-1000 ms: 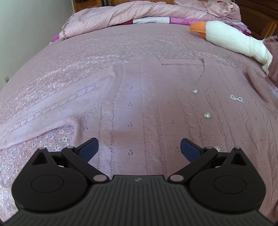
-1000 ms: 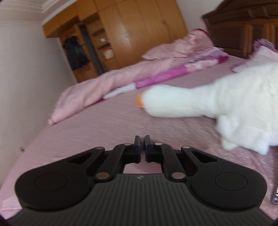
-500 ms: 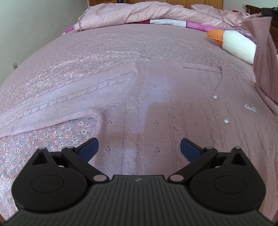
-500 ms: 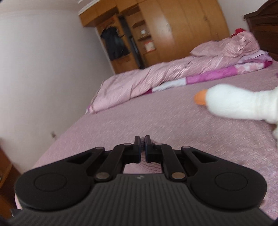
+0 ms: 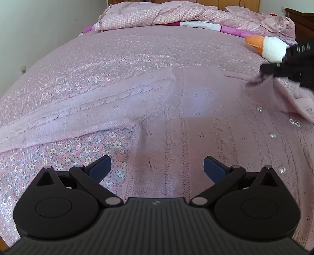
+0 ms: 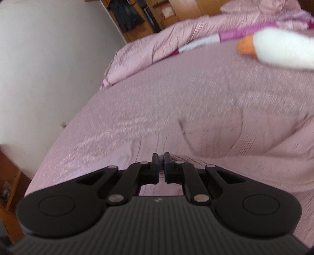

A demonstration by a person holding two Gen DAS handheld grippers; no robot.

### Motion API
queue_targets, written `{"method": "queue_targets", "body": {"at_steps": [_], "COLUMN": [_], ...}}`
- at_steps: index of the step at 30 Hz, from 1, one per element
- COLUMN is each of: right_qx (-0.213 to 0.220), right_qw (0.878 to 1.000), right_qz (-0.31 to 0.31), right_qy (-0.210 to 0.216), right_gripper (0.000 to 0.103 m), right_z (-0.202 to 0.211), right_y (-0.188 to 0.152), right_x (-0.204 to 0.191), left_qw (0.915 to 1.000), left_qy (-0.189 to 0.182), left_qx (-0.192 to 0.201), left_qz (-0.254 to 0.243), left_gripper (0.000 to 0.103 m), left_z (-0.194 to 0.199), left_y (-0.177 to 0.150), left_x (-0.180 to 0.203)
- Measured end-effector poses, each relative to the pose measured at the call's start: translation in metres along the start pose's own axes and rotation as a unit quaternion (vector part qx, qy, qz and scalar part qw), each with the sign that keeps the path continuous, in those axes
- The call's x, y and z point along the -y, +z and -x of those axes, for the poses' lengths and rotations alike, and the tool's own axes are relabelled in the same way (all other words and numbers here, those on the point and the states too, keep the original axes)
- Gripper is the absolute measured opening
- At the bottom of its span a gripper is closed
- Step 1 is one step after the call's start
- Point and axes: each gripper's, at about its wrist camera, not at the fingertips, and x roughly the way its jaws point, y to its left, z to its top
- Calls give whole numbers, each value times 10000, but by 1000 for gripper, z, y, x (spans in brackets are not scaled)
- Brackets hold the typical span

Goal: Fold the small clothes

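Pink floral bedspread [image 5: 64, 149] covers the bed, and a pink knitted cardigan [image 5: 196, 121] with pearl buttons lies flat on it, one sleeve stretched out to my left. My left tool [image 5: 157, 166] hovers over the cardigan's lower part, its fingers spread wide. My right tool [image 6: 161, 166] is pinching the cardigan's other sleeve and holds it lifted over the garment's body. A white plush goose [image 5: 272, 49] rests beyond, near a rumpled checked quilt [image 5: 157, 13].
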Motion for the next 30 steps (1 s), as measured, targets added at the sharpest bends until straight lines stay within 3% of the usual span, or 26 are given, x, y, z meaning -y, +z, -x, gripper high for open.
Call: {"method": "queue_targets", "body": {"at_steps": [6,13,14,16,18,22,30], "right_qx": [-231,-189,-176,-91,73,169,-6], "right_qw": [9993,9991,9990,9988,9985,9982,9923], "right_qz": [285,333,345,392,461,467,327], "right_qy": [-108,-191,-205,-262,-288,-328,-1194], "right_gripper": [12,14,17,56,66,66,65], "right_z": [-4,12,14,21,30,45,72], "right_y": [-17,-20,-20,-22,-23,-26,-49], "right_x": [-10,-13,-13,-13,-13,-6,28], "left_qw": [10000,10000,10000,10000,10000,10000,9990], "left_qy": [20,-13,-10,-16,-29,-71,-435], "left_qx": [-21,-21,-11,1,7,20,60], "left_qz": [44,34,28,27,27,-35,-58], "left_gripper": [103,103,103,103,103,103,103], "left_z": [-1,0,0,1,2,3,2], "left_y": [-2,-2,-2,-2,-2,0,18], "left_x": [-3,-3,-2,-1,0,5,24]}}
